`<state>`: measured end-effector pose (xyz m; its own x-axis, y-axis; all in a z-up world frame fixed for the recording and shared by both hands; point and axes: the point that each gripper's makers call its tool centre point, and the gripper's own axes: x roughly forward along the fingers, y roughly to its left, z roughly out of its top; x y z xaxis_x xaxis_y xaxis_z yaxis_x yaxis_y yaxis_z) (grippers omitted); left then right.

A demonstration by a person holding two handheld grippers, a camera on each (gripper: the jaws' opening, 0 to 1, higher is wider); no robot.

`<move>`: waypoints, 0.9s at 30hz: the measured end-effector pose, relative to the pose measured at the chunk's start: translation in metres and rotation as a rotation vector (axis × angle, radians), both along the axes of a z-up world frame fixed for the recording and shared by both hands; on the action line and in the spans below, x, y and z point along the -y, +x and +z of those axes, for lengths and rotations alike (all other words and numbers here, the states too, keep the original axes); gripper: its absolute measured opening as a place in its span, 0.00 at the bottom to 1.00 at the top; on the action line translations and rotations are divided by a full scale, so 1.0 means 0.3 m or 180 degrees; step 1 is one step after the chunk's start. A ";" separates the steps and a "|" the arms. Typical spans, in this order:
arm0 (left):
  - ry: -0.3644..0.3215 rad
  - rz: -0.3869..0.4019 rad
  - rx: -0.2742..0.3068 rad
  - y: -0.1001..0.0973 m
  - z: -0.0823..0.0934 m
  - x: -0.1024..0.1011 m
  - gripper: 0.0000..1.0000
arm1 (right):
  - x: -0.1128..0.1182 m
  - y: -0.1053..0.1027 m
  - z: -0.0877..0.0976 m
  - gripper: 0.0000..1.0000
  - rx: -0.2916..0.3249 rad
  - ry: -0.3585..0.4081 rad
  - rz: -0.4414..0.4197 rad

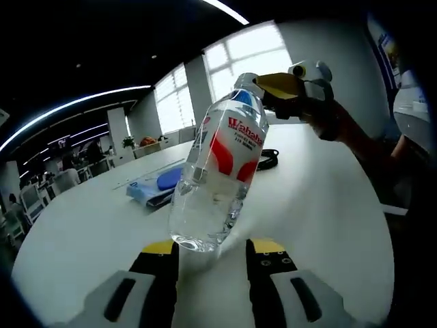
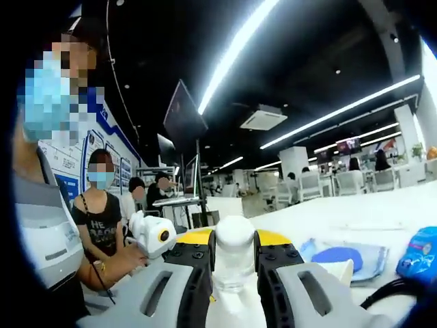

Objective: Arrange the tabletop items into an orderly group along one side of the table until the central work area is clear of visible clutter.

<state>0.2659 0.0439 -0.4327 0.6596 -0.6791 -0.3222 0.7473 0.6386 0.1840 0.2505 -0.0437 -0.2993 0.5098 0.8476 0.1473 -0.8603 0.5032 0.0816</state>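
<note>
Our right tool (image 2: 234,263) has its jaws closed on the neck of a bottle (image 2: 234,260), just under the cap. Our left tool (image 1: 212,260) holds its jaws parted, the bottle's base between their tips.

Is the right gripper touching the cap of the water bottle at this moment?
Touching. In the right gripper view, the right gripper has both jaws pressed against the white cap of the water bottle, with no gap on either side.

Bare white table (image 1: 321,205) right of the tilted bottle (image 1: 218,171); blue pouch (image 1: 153,188) and black cable (image 1: 268,159) behind it.
</note>
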 end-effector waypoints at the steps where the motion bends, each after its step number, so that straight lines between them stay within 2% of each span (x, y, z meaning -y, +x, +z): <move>1: -0.0015 0.0011 -0.0030 0.001 -0.002 -0.003 0.38 | -0.015 0.005 0.009 0.20 0.0026 -0.0037 0.0019; 6: -0.0084 0.0041 -0.0151 0.000 -0.009 -0.016 0.37 | -0.074 0.021 0.037 0.20 0.0112 -0.0164 0.0101; 11: -0.0122 0.0059 -0.0191 -0.004 -0.012 -0.023 0.37 | -0.099 0.043 0.050 0.20 0.0101 -0.0247 0.0112; 17: 0.0021 0.0064 -0.0088 -0.014 -0.002 -0.043 0.36 | -0.139 0.044 0.058 0.20 0.0200 -0.0311 0.0145; 24: -0.0111 0.0066 -0.0047 -0.023 0.022 -0.056 0.36 | -0.159 0.057 0.062 0.20 0.0178 -0.0296 0.0129; 27: -0.0150 0.0016 0.0030 -0.029 0.041 -0.049 0.39 | -0.179 0.050 0.063 0.20 0.0205 -0.0321 0.0155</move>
<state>0.2570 0.0587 -0.4204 0.6660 -0.6900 -0.2836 0.7423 0.6505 0.1607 0.2654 0.0099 -0.2805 0.4600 0.8832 0.0912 -0.8857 0.4637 -0.0235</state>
